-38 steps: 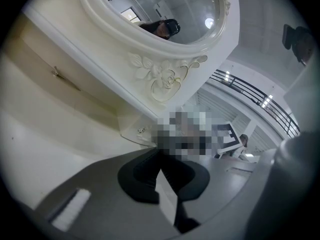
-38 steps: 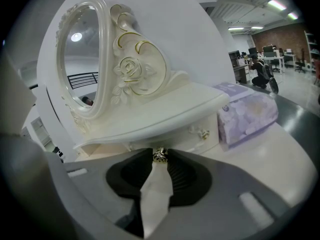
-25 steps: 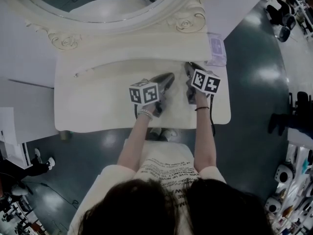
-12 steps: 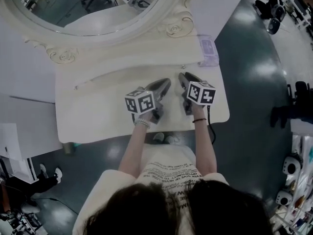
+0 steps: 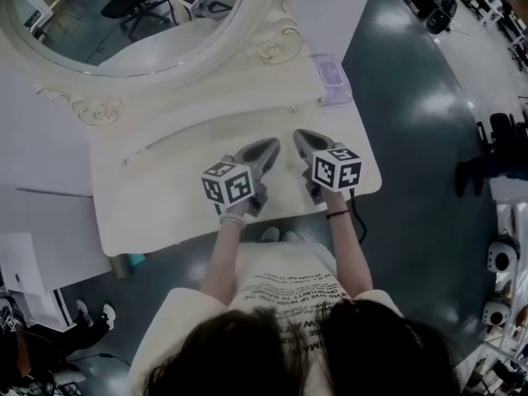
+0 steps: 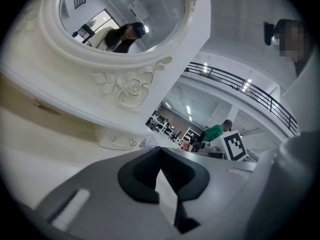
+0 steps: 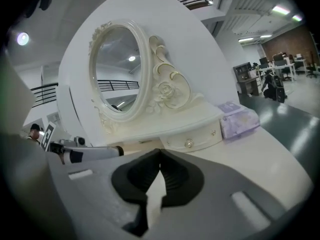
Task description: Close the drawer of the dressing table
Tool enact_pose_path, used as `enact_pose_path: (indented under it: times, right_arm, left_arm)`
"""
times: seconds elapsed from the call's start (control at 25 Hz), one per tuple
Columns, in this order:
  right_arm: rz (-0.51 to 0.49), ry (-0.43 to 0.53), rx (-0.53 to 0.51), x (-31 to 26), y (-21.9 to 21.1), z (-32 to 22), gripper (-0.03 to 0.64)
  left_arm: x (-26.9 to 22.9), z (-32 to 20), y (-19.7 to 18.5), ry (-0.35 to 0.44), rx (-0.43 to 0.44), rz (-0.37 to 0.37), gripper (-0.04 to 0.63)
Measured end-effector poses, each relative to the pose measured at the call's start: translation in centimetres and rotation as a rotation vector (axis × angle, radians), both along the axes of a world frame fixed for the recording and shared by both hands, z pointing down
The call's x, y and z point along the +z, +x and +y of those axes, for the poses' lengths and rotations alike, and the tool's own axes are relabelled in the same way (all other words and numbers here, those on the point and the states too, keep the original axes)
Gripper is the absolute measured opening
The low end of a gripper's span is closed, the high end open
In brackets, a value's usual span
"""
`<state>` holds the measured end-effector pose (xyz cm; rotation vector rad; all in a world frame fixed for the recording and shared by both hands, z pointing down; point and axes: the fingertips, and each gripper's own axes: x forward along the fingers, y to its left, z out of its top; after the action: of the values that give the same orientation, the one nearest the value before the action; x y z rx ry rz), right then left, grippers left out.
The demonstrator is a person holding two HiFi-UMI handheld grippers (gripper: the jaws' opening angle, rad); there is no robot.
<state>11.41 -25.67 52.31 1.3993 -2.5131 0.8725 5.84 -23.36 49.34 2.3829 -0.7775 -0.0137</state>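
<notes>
Tongs both pinched shut and empty: left tongs [image 5: 274,144] and right tongs [image 5: 299,136] hover over the cream-white table [image 5: 148,200]. At twelve o'clock of the right pair sits the small cream drawer with a round metal knob [image 7: 192,142], under the oval mirror [image 7: 117,69]. It looks flush. Risk from here: a careless swing snags that knob and drags the drawer out, or knocks the lilac soft packet [image 7: 239,120] at two o'clock.

Cream dressing table [image 5: 165,196] w/ oval mirror [image 5: 124,19]; purple pack [image 5: 330,79] at rear-right corner.
</notes>
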Motion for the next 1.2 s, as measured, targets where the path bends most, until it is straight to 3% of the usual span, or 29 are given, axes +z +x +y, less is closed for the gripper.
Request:
enact_pose_path:
  times: [0.56, 1.2]
  right_arm:
    - [-0.010, 0.103, -0.054, -3.5, -1.7, 2.3, 0.003]
    - [-0.033, 0.124, -0.061, -3.9, -1.8, 2.9, 0.003]
  left_arm:
    - [-1.4, 2.3, 0.3, 0.054, 0.034, -0.009, 0.005]
    - [-1.7, 2.7, 0.1, 0.062, 0.030, -0.008, 0.005]
